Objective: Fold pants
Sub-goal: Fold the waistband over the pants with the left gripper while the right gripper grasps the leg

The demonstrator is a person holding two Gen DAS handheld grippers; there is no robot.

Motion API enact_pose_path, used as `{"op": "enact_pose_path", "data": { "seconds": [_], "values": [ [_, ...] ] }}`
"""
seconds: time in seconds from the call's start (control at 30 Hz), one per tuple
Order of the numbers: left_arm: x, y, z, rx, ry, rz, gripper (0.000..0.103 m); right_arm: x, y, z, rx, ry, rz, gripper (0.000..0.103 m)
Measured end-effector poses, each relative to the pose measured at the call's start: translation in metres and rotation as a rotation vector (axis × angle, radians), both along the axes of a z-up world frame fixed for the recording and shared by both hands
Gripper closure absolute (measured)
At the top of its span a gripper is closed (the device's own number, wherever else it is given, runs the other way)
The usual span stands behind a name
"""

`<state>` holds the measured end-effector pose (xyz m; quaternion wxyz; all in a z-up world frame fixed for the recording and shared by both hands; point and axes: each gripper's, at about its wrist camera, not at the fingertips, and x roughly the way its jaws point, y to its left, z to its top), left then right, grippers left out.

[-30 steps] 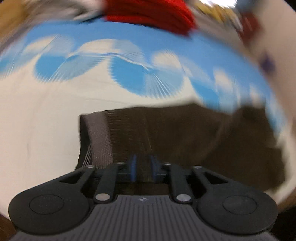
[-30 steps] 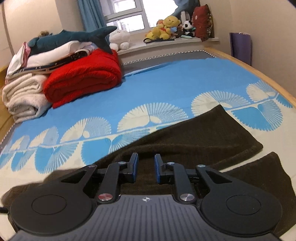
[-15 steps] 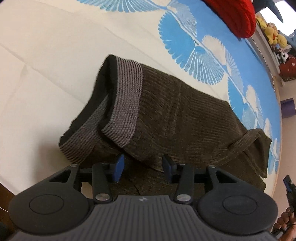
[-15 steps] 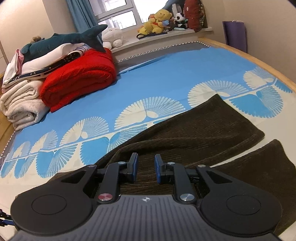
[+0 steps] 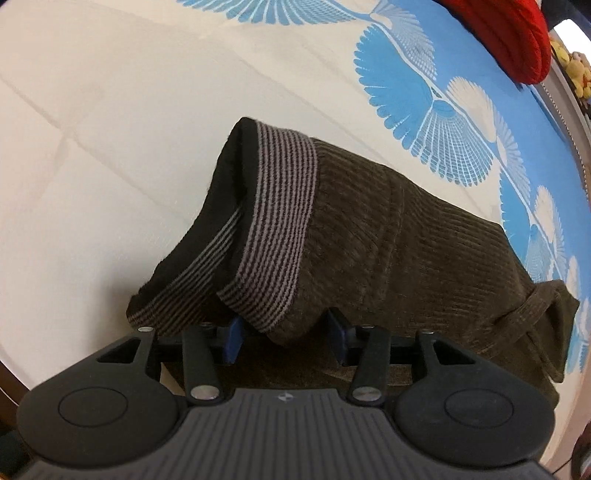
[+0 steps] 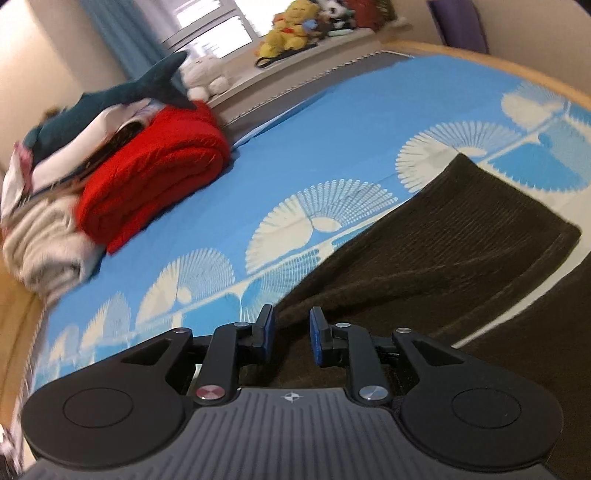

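Observation:
Dark brown corduroy pants (image 5: 406, 240) lie on the bed, and their grey striped waistband (image 5: 280, 206) is folded over at the near end. My left gripper (image 5: 284, 336) points steeply down at that end. Its jaws stand wide, and a corner of the waistband hangs loose between them, with neither pad pressing it. In the right wrist view the pants (image 6: 461, 229) stretch away to the right with one leg laid flat. There my right gripper (image 6: 290, 334) has its jaws close together on a bunched ridge of the brown fabric at the pants' edge.
The bed sheet (image 6: 332, 129) is blue with white fan shapes and turns cream (image 5: 110, 129) toward the near side. A folded red blanket (image 6: 155, 173) and stacked pale bedding with a shark plush (image 6: 110, 103) sit at the far left. Stuffed toys (image 6: 291, 22) line the window sill. A wooden bed frame (image 6: 480, 55) rims the far side.
The left gripper has sunk toward the pants, and its jaws have spread and let go of the waistband end. The right gripper has rolled and slid sideways along the pants, with its jaws still narrow.

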<state>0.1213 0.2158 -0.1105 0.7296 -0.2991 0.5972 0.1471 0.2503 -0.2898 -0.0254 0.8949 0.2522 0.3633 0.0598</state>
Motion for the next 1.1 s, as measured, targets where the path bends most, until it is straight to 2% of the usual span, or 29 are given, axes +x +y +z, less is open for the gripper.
{"op": "enact_pose_path", "data": {
  "seconds": [0.1, 0.17, 0.3, 0.37, 0.5, 0.63, 0.73, 0.8, 0.87, 0.9, 1.0, 1.1],
  "values": [
    [0.002, -0.004, 0.001, 0.025, 0.002, -0.02, 0.051, 0.028, 0.003, -0.013, 0.034, 0.012, -0.016, 0.077],
    [0.003, -0.003, 0.002, 0.033, 0.003, -0.018, 0.058, 0.046, 0.006, -0.026, 0.044, 0.034, -0.02, 0.073],
    [0.006, -0.004, 0.005, 0.076, 0.001, -0.041, 0.07, 0.08, 0.015, -0.055, 0.064, 0.096, -0.054, 0.054],
    [0.009, -0.007, 0.011, 0.12, -0.015, -0.063, 0.076, 0.096, 0.019, -0.067, 0.069, 0.12, -0.065, 0.053],
    [0.013, -0.01, 0.02, 0.189, -0.043, -0.083, 0.079, 0.119, 0.032, -0.084, 0.085, 0.151, -0.064, 0.05],
    [0.014, -0.009, 0.023, 0.203, -0.05, -0.085, 0.08, 0.135, 0.046, -0.098, 0.065, 0.184, -0.055, 0.049],
    [0.013, -0.009, 0.023, 0.199, -0.052, -0.09, 0.08, 0.145, 0.056, -0.109, -0.002, 0.216, -0.055, 0.05],
    [0.013, -0.008, 0.022, 0.194, -0.053, -0.093, 0.08, 0.147, 0.059, -0.114, -0.056, 0.224, -0.061, 0.055],
    [0.014, -0.007, 0.022, 0.19, -0.055, -0.097, 0.08, 0.147, 0.058, -0.115, -0.096, 0.224, -0.07, 0.075],
    [0.014, -0.007, 0.022, 0.189, -0.057, -0.098, 0.08, 0.145, 0.054, -0.114, -0.105, 0.227, -0.08, 0.091],
    [0.014, -0.006, 0.024, 0.181, -0.06, -0.096, 0.08, 0.132, 0.036, -0.104, -0.03, 0.229, -0.112, 0.095],
    [0.011, -0.004, 0.029, 0.173, -0.081, -0.095, 0.081, 0.109, 0.02, -0.07, -0.036, 0.166, -0.1, 0.096]
  ]
}}
